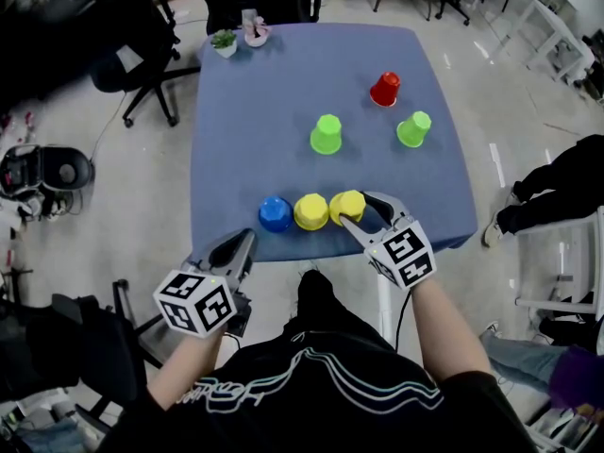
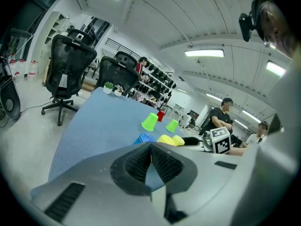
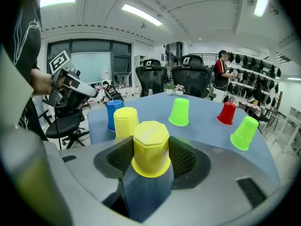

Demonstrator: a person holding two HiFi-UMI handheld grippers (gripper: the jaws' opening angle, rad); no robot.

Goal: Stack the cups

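Several cups stand upside down on the blue table point(image 1: 255, 121). Along the front edge are a blue cup point(image 1: 275, 213), a yellow cup point(image 1: 310, 211) and a second yellow cup point(image 1: 344, 203). My right gripper point(image 1: 356, 208) is shut on that second yellow cup point(image 3: 150, 145), which still rests on the table with a pad against each side. Farther back stand a green cup point(image 1: 327, 134), a leaning light-green cup point(image 1: 413, 128) and a red cup point(image 1: 385, 89). My left gripper point(image 1: 247, 239) is shut and empty, just off the table's front edge, below the blue cup.
Two small potted plants point(image 1: 225, 41) sit at the table's far left corner. A black office chair point(image 1: 142, 55) stands to the left of the table. A seated person's legs point(image 1: 547, 192) are to the right, beside a white frame point(image 1: 566, 253).
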